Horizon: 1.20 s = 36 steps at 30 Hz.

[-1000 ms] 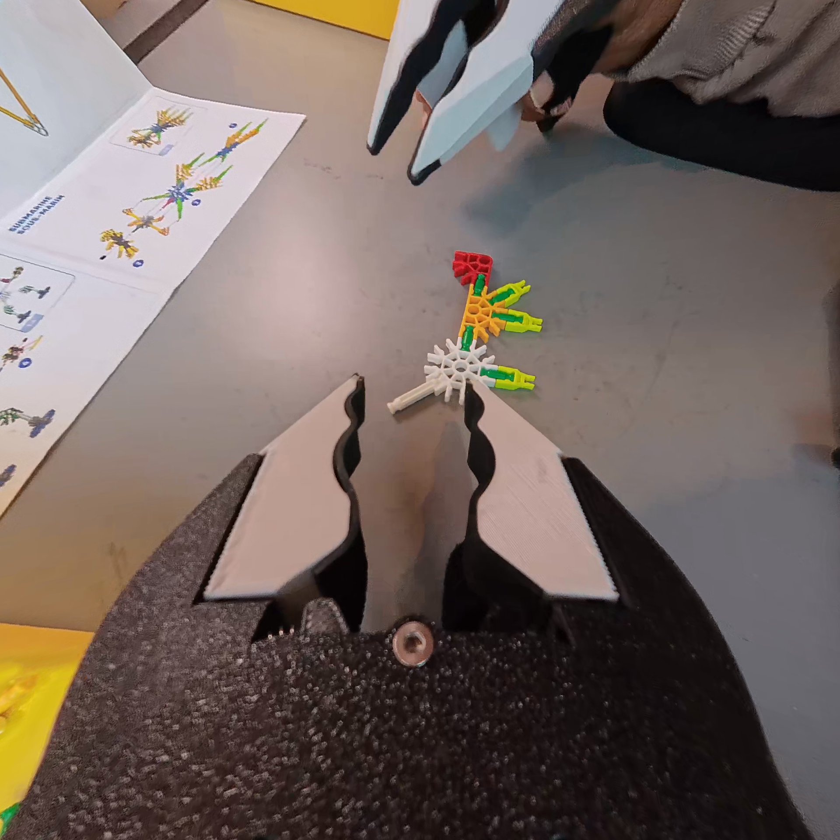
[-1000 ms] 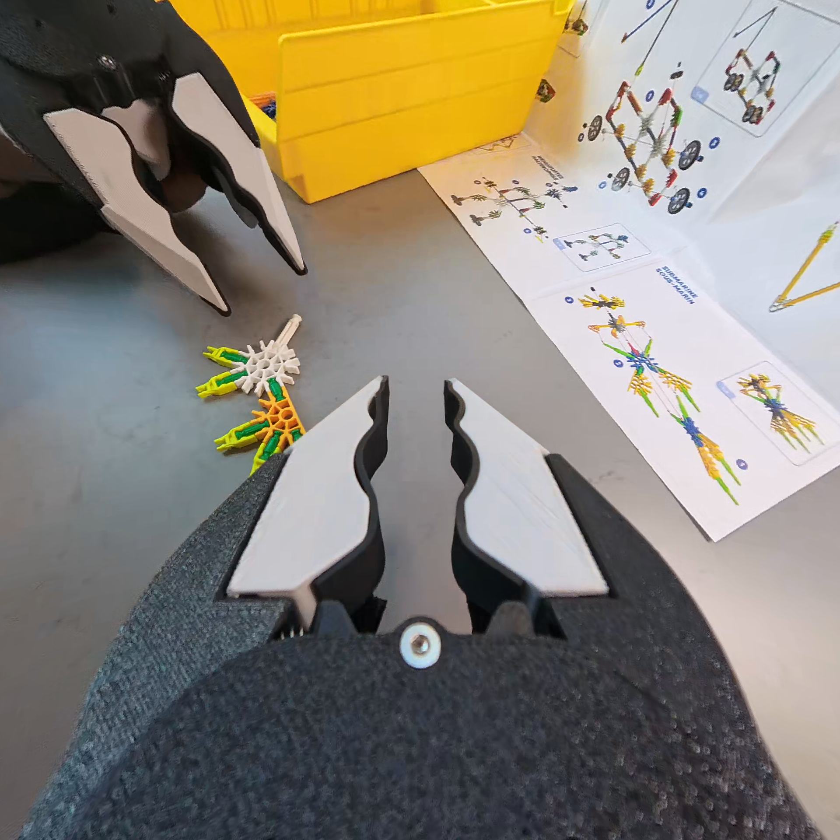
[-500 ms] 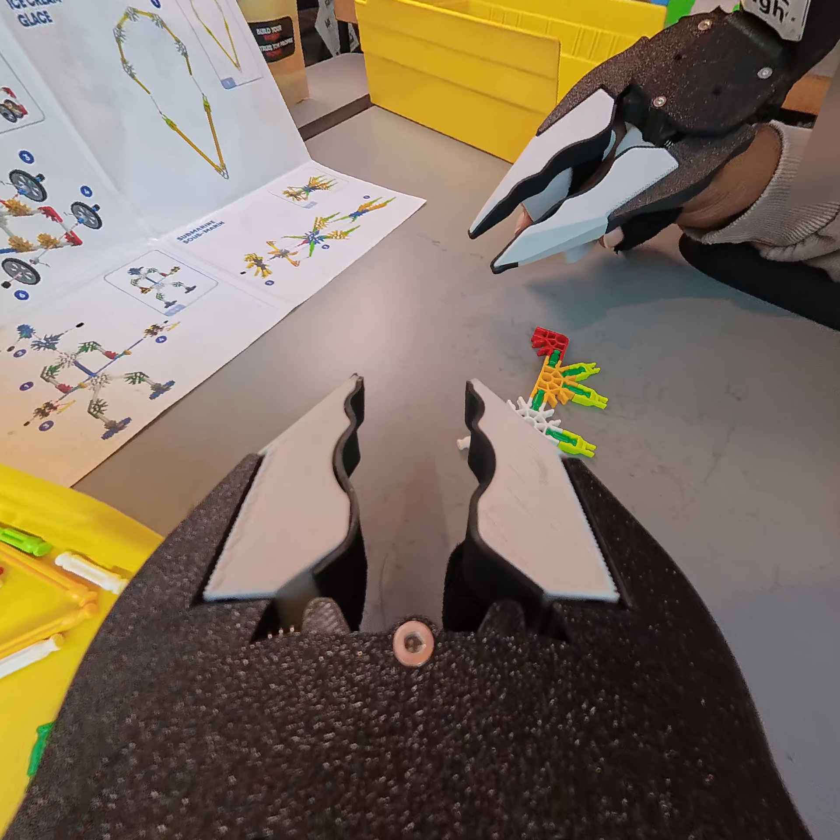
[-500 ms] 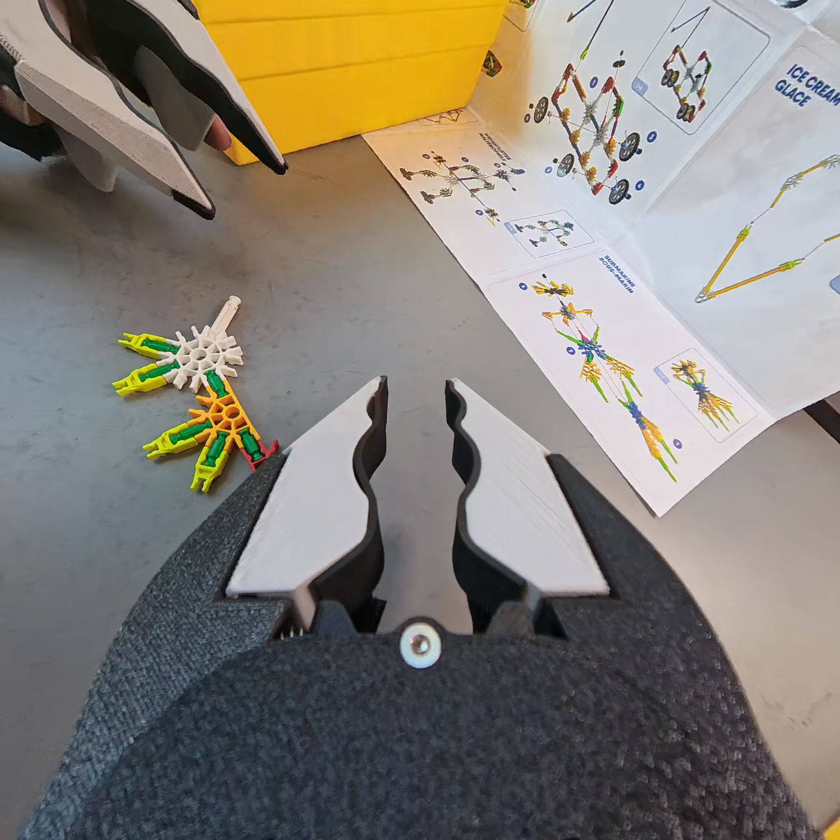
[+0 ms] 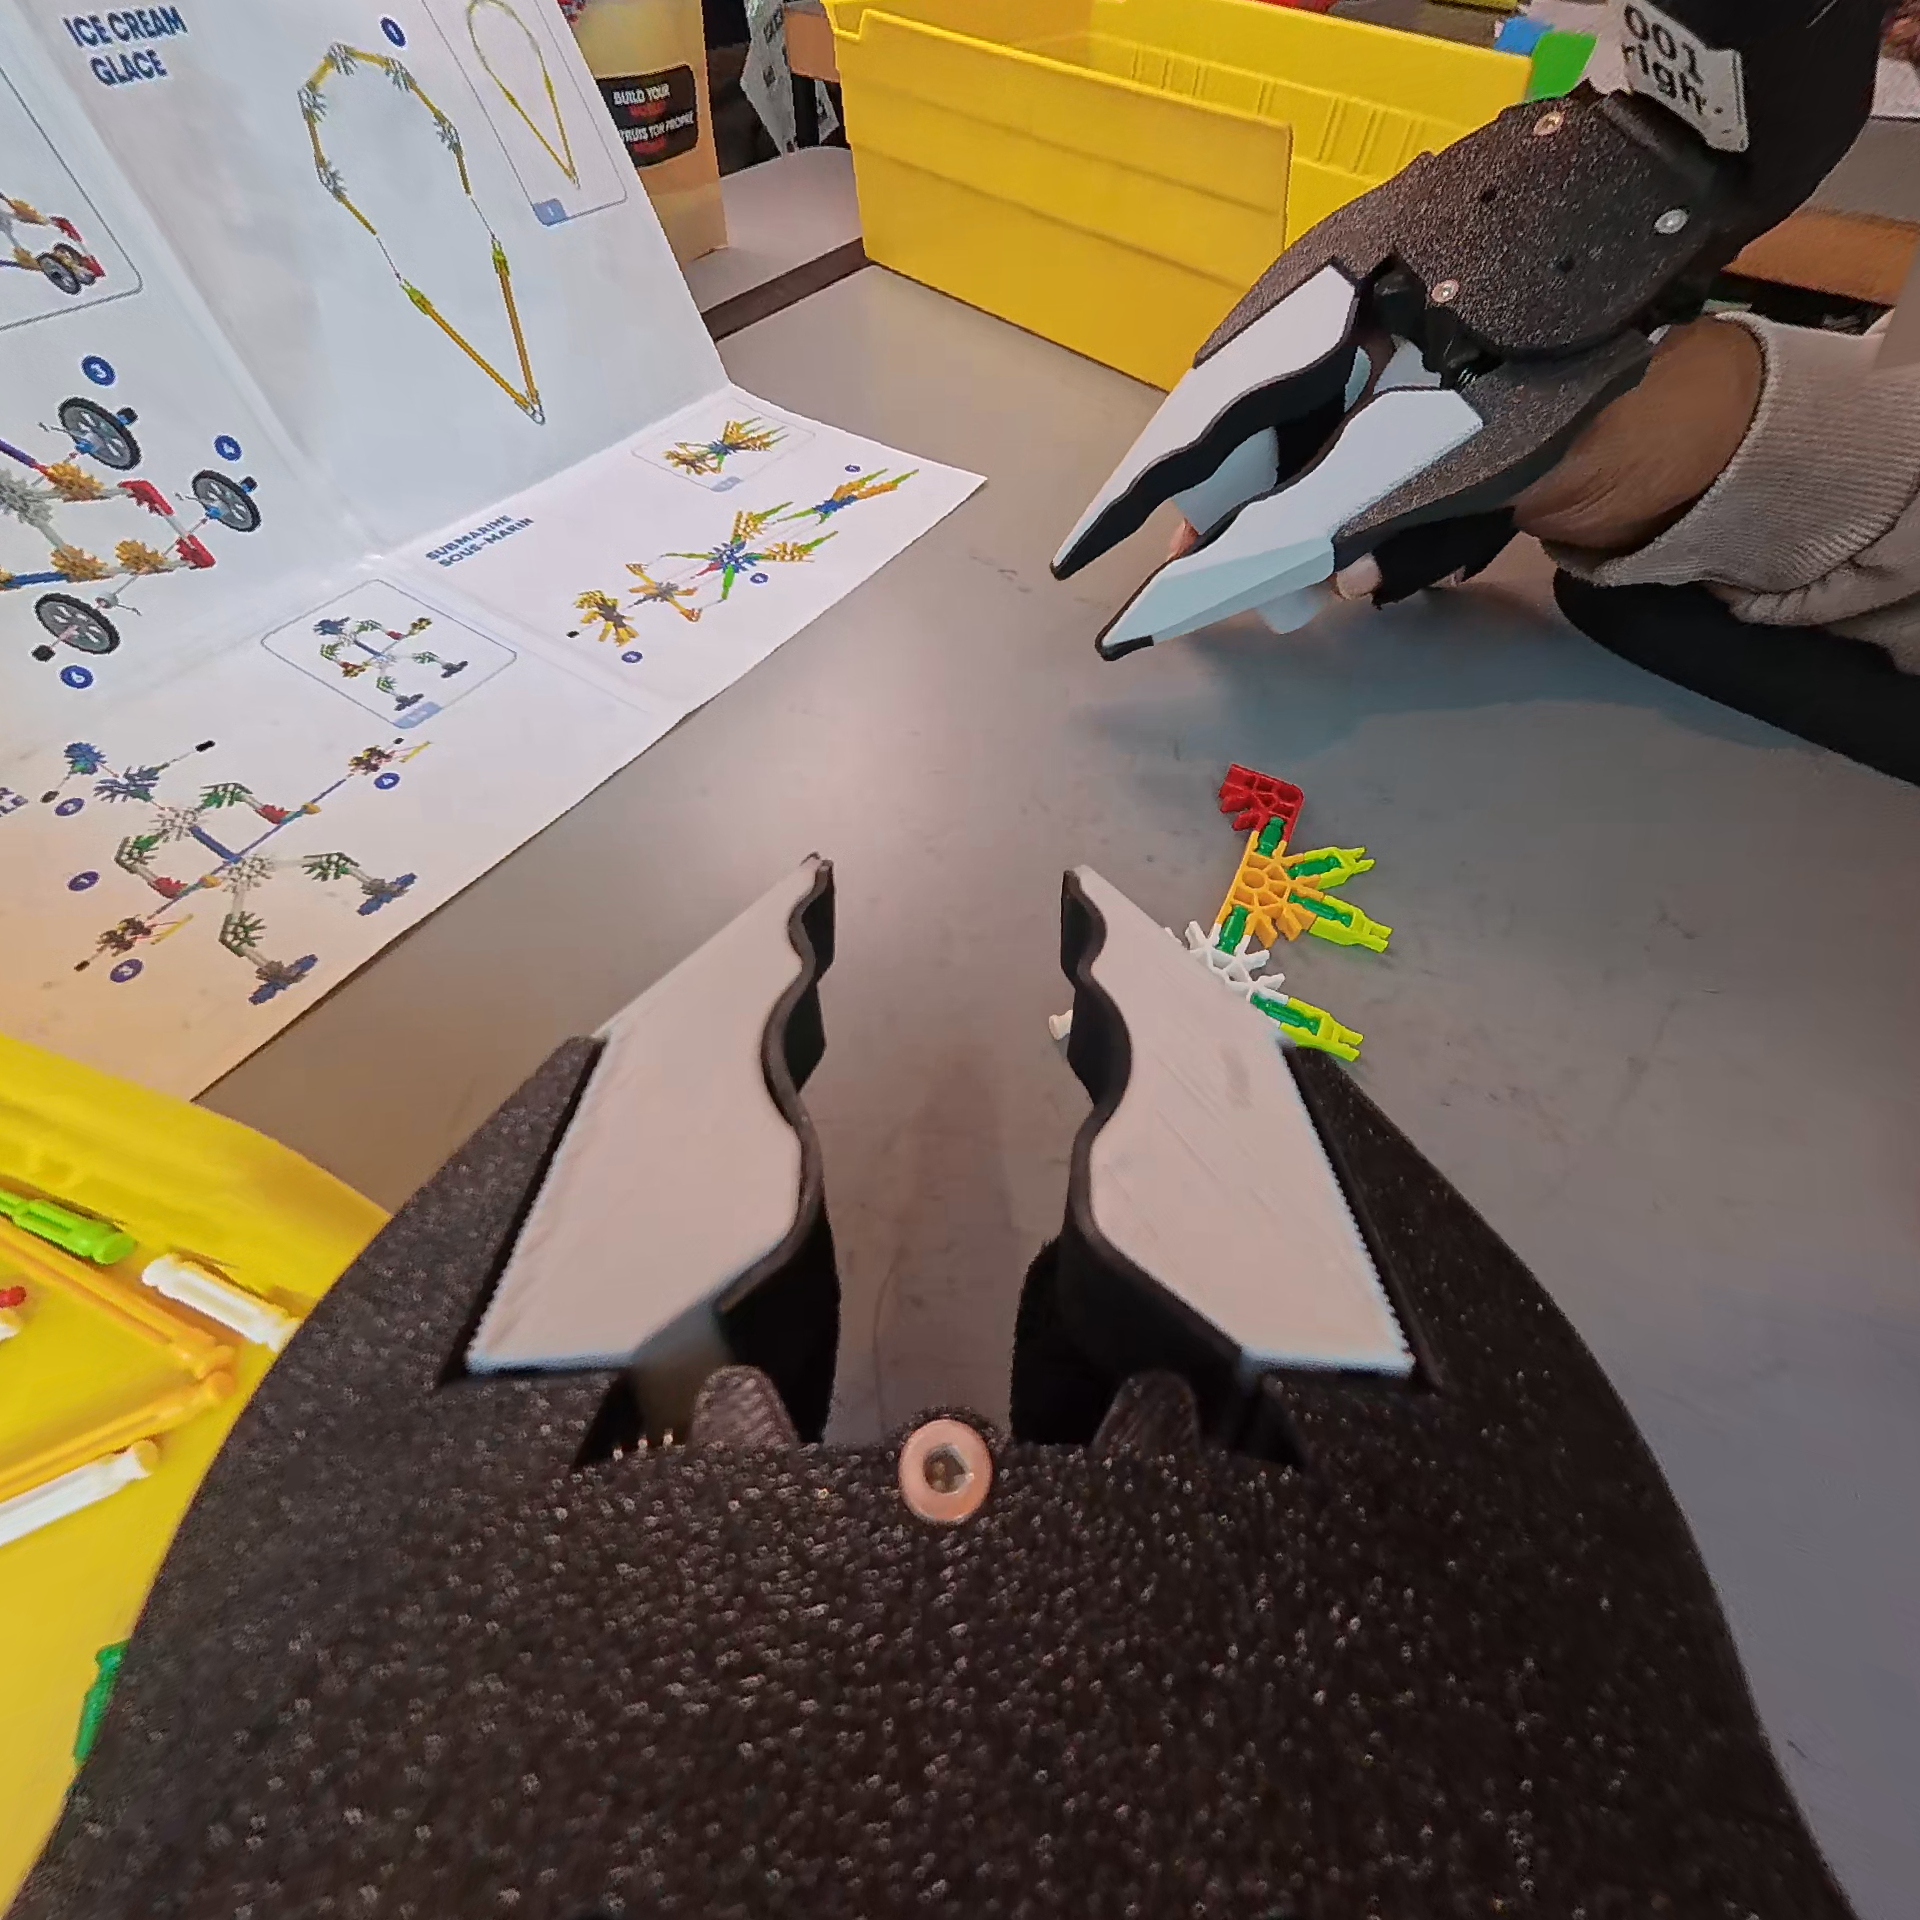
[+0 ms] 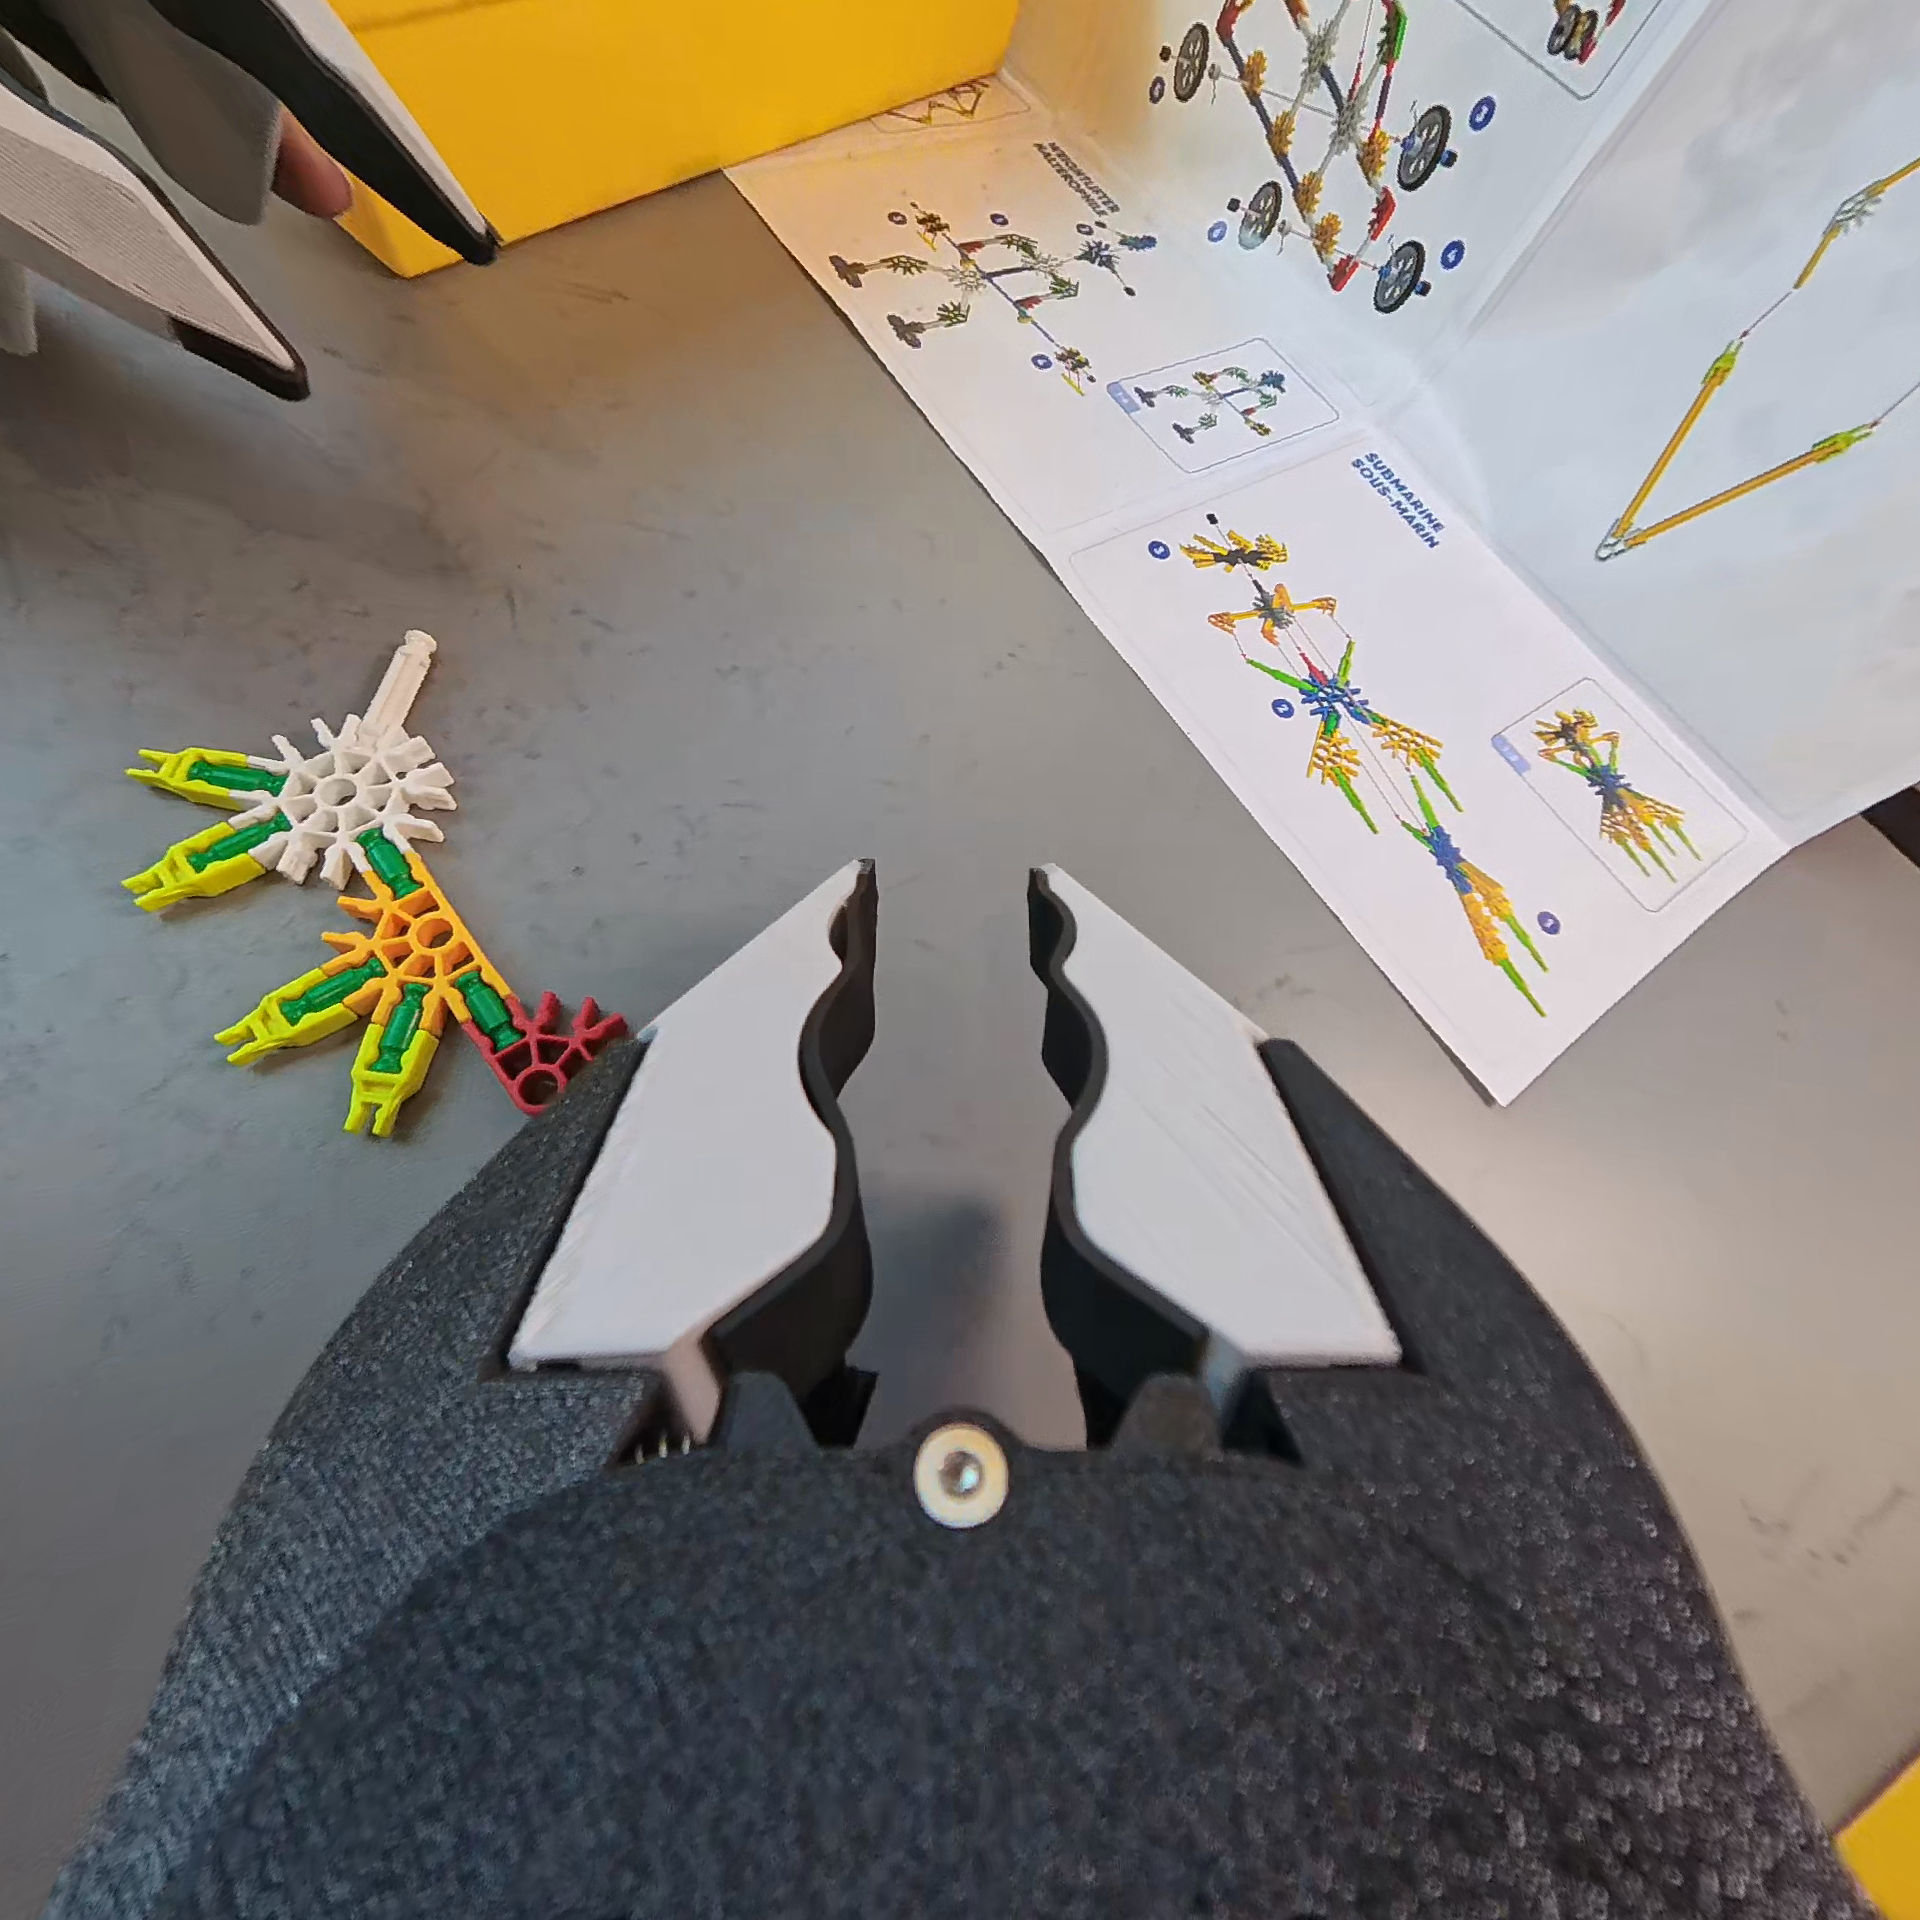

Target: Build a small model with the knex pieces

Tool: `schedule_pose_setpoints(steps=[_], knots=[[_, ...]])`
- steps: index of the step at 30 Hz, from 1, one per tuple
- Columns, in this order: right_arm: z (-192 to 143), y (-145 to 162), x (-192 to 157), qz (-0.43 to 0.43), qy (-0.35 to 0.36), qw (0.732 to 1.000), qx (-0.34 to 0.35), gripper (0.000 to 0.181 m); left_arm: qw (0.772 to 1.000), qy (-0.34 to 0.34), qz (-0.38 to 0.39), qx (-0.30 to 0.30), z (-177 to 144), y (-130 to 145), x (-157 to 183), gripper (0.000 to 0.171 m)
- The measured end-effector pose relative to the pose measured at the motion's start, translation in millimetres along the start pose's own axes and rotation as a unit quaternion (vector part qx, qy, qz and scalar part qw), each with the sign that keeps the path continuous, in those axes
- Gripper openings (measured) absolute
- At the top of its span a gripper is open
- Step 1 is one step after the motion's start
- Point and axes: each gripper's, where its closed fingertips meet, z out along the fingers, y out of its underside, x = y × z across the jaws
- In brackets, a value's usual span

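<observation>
A small flat assembly of plastic construction pieces [image 6: 358, 883] lies on the grey table: a white snowflake connector, an orange connector, a red corner piece, green rods with yellow-green tips and a white rod. It also shows in the left wrist view [image 5: 1283, 904], partly hidden behind my left finger. My left gripper [image 5: 945, 883] is open and empty, above the table just left of the assembly. My right gripper [image 6: 951, 878] is open and empty, hovering just right of the assembly; it shows in the left wrist view [image 5: 1086, 608] held in a hand.
A folded white instruction sheet [image 6: 1351, 520] lies on the table and stands up behind [image 5: 312, 364]. A yellow bin [image 5: 1091, 177] stands at the back. A yellow tray [image 5: 94, 1351] with loose rods sits at the left. The other gripper's fingers [image 6: 208, 208] show at upper left. There is about 15 cm between the tips of the two grippers.
My left gripper has pulled back and tilted up, so the assembly now sits to its right. My right gripper has lifted and moved back from above the assembly. Both stayed open.
</observation>
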Motion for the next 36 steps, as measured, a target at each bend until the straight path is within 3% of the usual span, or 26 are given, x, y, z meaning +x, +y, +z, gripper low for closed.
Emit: schedule_pose_setpoints(steps=[4, 7, 12, 17, 20, 23, 25, 27, 28, 30, 32, 34, 35, 36], knots=[[9, 6, -2, 0.028, -0.012, 0.999, -0.037, 0.031, 1.000, -0.010, 0.003, 0.002, -1, 0, -2, 0.041], [9, -10, -27, 0.029, -0.053, 0.995, -0.074, 0.031, 1.000, -0.016, 0.003, 0.001, 0, 1, -3, 0.040], [-17, -85, -81, -0.117, -0.079, 0.979, -0.149, 0.032, 1.000, -0.026, 0.009, -0.001, 1, 2, -3, 0.040], [-54, -173, -105, -0.340, -0.014, 0.904, -0.259, 0.041, 0.999, -0.038, 0.004, -0.007, 1, 7, -8, 0.039], [-71, -230, -110, -0.451, 0.061, 0.848, -0.273, 0.037, 0.999, -0.045, -0.004, -0.004, 1, 7, -12, 0.039], [-80, -255, -99, -0.512, 0.119, 0.805, -0.275, 0.030, 0.999, -0.049, -0.002, 0.000, -1, 6, -14, 0.039], [-92, -240, -67, -0.513, 0.147, 0.774, -0.342, 0.043, 0.999, -0.050, -0.003, -0.002, -1, 6, -15, 0.039], [-105, -228, -43, -0.514, 0.175, 0.748, -0.381, 0.043, 0.999, -0.050, -0.003, 0.000, -1, 6, -15, 0.039], [-114, -218, -33, -0.519, 0.188, 0.727, -0.407, 0.041, 0.999, -0.050, -0.004, -0.001, -1, 6, -15, 0.039], [-136, -203, -6, -0.542, 0.232, 0.659, -0.467, 0.045, 0.999, -0.049, -0.003, -0.005, 0, 7, -15, 0.039], [-152, -186, 8, -0.539, 0.242, 0.627, -0.509, 0.040, 0.999, -0.047, 0.000, -0.007, 1, 7, -15, 0.039], [-160, -170, 15, -0.528, 0.243, 0.630, -0.515, 0.039, 0.999, -0.046, 0.002, -0.006, 1, 7, -14, 0.039], [-157, -160, 15, -0.520, 0.227, 0.652, -0.503, 0.039, 0.999, -0.046, 0.002, -0.005, 1, 7, -14, 0.039], [-148, -145, 11, -0.499, 0.199, 0.692, -0.483, 0.039, 0.999, -0.045, 0.003, -0.003, 0, 6, -13, 0.039]])
